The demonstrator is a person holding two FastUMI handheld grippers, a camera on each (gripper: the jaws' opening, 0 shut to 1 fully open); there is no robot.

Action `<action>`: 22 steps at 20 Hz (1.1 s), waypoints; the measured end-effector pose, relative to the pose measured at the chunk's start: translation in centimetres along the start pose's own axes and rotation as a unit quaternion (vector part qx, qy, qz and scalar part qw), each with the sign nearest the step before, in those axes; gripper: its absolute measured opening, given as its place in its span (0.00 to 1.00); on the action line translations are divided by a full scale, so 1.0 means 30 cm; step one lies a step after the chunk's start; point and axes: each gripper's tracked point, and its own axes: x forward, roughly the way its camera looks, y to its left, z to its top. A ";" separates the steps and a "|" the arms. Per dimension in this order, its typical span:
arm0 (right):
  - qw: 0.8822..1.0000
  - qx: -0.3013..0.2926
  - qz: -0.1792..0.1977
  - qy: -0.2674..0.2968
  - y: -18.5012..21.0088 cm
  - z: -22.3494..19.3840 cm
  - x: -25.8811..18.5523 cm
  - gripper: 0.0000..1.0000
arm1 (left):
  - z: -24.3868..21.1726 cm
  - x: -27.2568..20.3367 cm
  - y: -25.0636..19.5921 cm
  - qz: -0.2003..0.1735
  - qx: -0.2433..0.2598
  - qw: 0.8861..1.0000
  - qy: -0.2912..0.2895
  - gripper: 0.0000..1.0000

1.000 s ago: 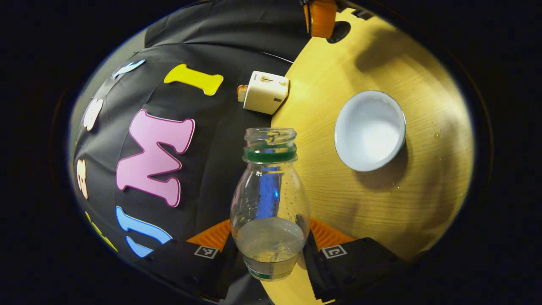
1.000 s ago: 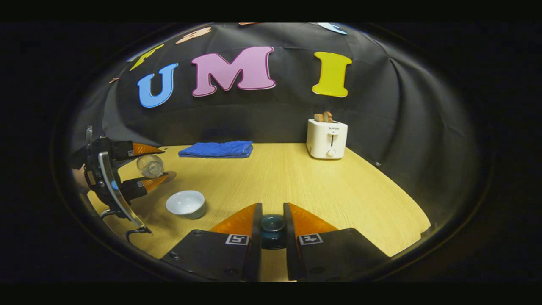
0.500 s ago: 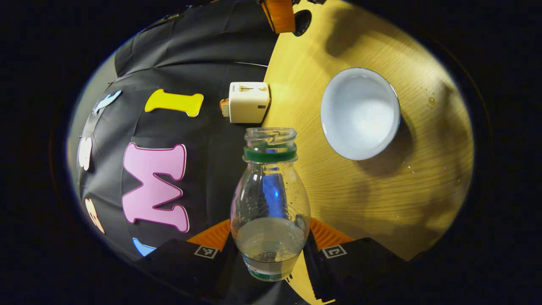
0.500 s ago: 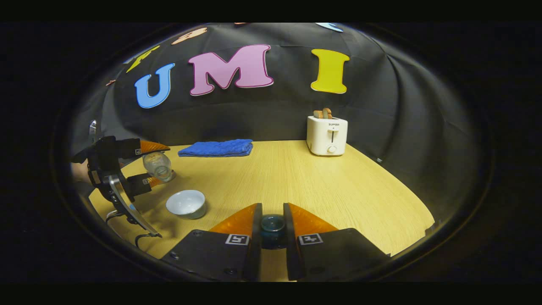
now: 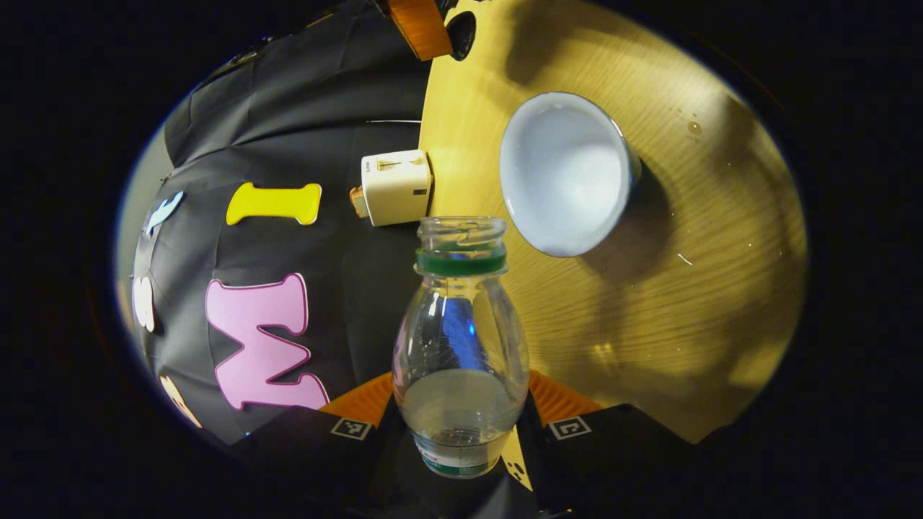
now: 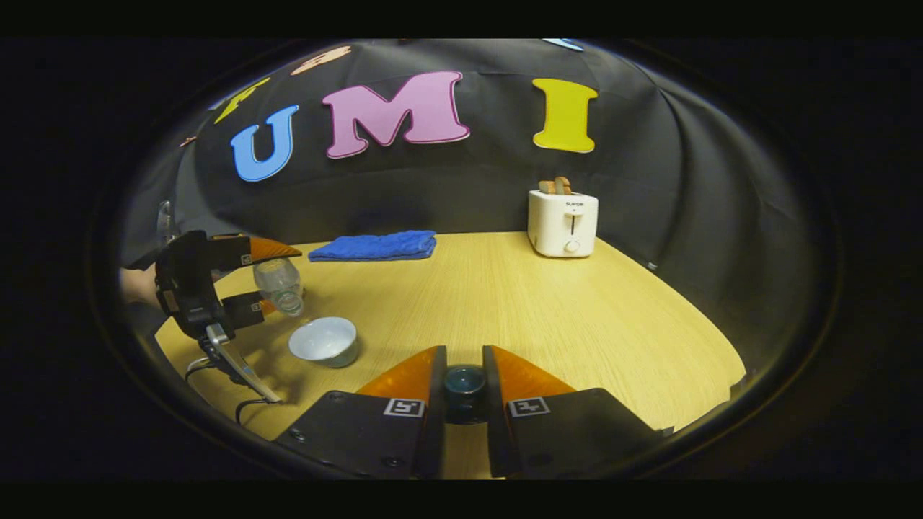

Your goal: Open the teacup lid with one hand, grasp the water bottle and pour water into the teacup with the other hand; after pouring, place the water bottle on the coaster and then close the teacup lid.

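The left gripper (image 5: 461, 418) pinches the tilted bottle (image 5: 460, 346), its mouth toward the open cup (image 5: 562, 173) at one o'clock; the right gripper's (image 6: 464, 386) fingers clamp the lid (image 6: 464, 380).

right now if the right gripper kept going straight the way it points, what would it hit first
Probably nothing soon. The right gripper, shut on the teacup lid, points across bare table toward the booth's black wall. The toaster sits right of that line and the blue towel left, though depth is unclear.

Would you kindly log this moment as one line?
left tool: shut on bottle, tilted above cup | right tool: shut on lid | pour: none visible
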 end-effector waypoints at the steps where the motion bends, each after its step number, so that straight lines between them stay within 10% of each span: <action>1: 1.000 -0.001 0.003 0.000 0.007 -0.002 0.000 0.28 | -0.006 0.000 -0.003 -0.003 0.006 1.000 0.002 0.74; 22: 1.000 0.012 0.012 0.006 0.017 -0.017 -0.014 0.33 | 0.046 0.018 0.089 0.012 0.118 0.992 -0.032 0.74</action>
